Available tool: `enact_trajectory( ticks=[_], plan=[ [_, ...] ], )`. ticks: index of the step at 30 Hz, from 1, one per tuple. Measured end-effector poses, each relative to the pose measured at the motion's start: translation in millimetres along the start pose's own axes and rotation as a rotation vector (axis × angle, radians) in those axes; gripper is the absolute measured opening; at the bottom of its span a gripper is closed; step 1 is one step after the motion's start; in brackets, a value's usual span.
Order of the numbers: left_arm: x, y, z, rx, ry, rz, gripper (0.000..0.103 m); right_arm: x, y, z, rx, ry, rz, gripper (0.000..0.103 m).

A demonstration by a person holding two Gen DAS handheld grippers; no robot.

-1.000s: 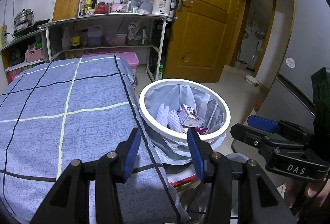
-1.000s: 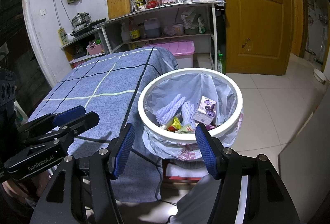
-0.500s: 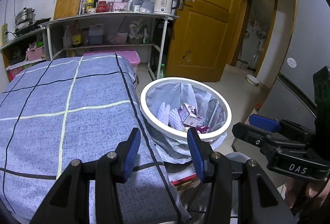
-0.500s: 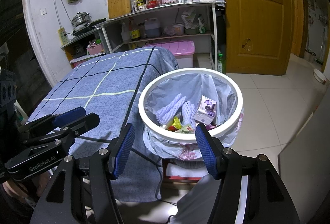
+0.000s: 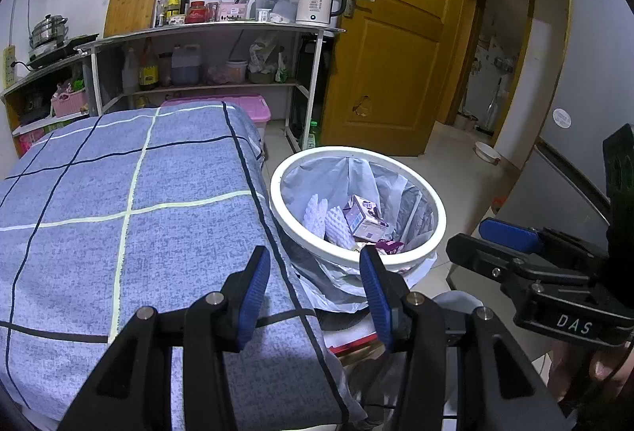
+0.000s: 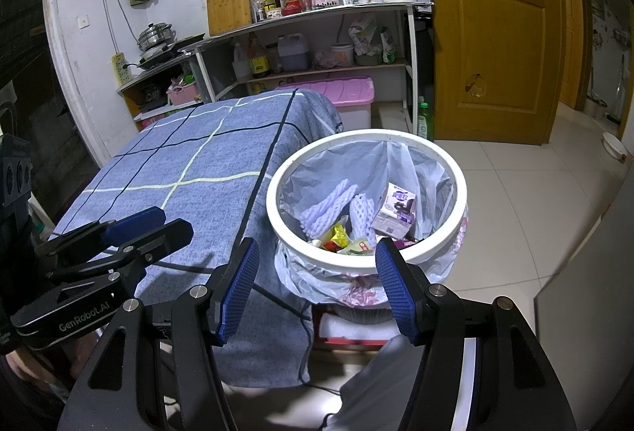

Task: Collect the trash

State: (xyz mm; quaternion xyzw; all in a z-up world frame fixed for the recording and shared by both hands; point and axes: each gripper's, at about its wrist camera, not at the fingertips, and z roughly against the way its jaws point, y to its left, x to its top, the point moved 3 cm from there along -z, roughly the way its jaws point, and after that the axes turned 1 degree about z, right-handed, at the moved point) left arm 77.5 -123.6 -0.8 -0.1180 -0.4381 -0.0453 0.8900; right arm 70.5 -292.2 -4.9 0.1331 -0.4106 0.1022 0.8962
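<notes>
A white-rimmed trash bin [image 5: 432,205] [image 6: 273,217] with a pale plastic liner stands beside the table's right edge. It holds a purple carton [image 5: 362,219] [image 6: 394,211], white foam fruit nets [image 5: 317,215] [image 6: 329,207] and colourful wrappers [image 6: 337,238]. My left gripper [image 5: 313,284] is open and empty, over the table's near right corner, just short of the bin. My right gripper [image 6: 317,284] is open and empty, in front of the bin's near rim. Each gripper shows in the other's view: the right one [image 5: 511,244], the left one [image 6: 138,225].
The table carries a blue checked cloth [image 5: 119,213] [image 6: 190,177]. Behind it stand kitchen shelves [image 5: 206,34] with bottles, a kettle [image 5: 317,4] and a cutting board. A pink storage box [image 6: 337,98], a wooden door [image 5: 392,46] and tiled floor [image 6: 527,201] lie beyond.
The left wrist view has tilted up and drawn back slightly, so the bin sits lower in it. The right gripper has not moved. Both stay open.
</notes>
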Motion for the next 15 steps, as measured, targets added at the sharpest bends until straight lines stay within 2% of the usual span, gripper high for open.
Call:
enact_trajectory(
  ticks=[15],
  plan=[
    [-3.0, -2.3, -1.8, -0.001, 0.004, 0.0, 0.049, -0.4, 0.2, -0.2, 0.0, 0.001, -0.001, 0.062]
  ],
)
